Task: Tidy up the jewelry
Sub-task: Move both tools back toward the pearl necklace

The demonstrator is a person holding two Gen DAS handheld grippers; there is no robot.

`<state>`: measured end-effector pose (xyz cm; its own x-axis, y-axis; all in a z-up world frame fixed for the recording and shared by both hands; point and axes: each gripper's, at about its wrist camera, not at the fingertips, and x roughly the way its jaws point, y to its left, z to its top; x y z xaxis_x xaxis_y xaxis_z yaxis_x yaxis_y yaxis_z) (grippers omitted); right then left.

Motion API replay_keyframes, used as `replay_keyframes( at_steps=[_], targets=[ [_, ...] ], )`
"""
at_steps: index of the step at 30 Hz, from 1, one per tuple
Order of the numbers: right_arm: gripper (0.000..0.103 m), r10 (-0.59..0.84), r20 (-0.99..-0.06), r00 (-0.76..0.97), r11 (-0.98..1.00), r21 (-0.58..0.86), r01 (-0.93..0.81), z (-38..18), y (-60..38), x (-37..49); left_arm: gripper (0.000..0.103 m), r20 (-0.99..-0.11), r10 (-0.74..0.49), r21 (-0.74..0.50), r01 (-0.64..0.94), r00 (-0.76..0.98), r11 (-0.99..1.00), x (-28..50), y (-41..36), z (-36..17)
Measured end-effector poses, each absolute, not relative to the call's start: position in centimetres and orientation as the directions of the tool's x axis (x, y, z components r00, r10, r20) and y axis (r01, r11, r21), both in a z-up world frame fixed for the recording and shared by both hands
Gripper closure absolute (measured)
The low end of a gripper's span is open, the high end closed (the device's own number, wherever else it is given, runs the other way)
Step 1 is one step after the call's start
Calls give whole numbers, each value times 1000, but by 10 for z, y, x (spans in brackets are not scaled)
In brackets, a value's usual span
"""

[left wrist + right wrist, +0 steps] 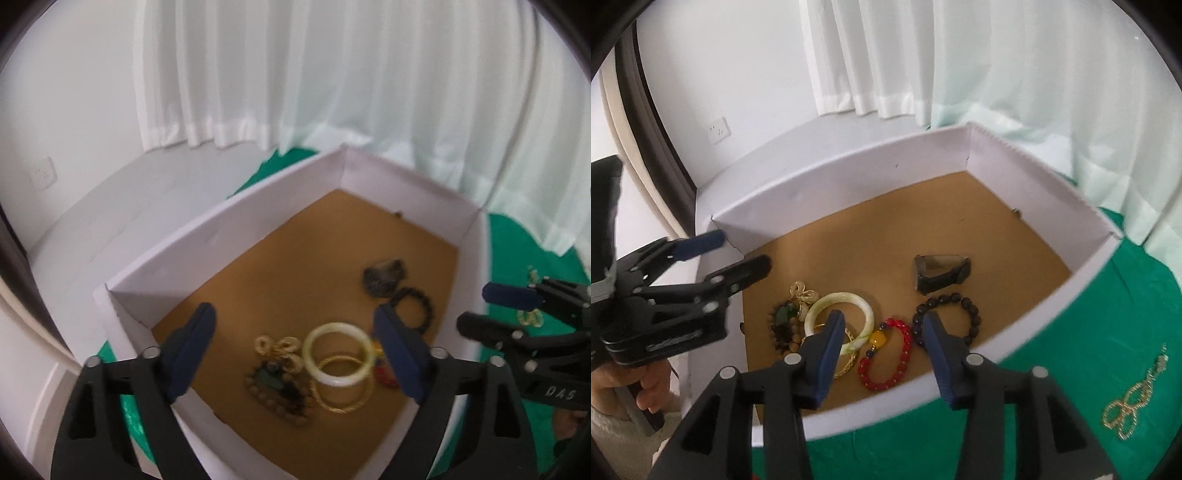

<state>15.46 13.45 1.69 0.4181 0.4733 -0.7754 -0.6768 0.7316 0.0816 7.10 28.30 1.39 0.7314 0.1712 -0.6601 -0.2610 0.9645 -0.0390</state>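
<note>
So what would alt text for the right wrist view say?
A white cardboard box on green cloth holds a pale jade bangle, red bead bracelet, black bead bracelet and dark watch. The open right tool hovers above, empty.

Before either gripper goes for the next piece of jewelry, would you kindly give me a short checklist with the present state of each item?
1. Left gripper empty, jaws apart: ok.
2. Right gripper empty, jaws apart over the box: ok.
3. Pale green bangle lies inside the white box: ok.
4. Red bead bracelet and dark bead bracelet lie inside the box: ok.
5. All jewelry boxed: not ok; a gold chain piece lies outside on the green cloth.
6. Pieces lie apart, untangled: not ok; the bangle overlaps a gold bangle.
</note>
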Motion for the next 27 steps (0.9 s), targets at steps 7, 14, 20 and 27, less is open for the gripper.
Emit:
replay_keyframes(
  at_steps=[7,14,20,27],
  targets=[
    [22,377,-756,535,806,-17,-592,1,58,100,1,-630,67,-70,-143,773,987,30,202,21],
    [22,114,-814,570,904,-153,-399,-64,-67,64,1,-730,-78,-60,49,679,997,23,81,-39],
    [22,-31,-836,548,988,-109,-110,-96,-179,39,1,-809,-111,-34,142,577,989,44,8,-95],
    [18,-30,-812,582,999,-33,5,-102,-218,22,0,-857,-31,8,72,515,997,53,-16,-128]
  ],
)
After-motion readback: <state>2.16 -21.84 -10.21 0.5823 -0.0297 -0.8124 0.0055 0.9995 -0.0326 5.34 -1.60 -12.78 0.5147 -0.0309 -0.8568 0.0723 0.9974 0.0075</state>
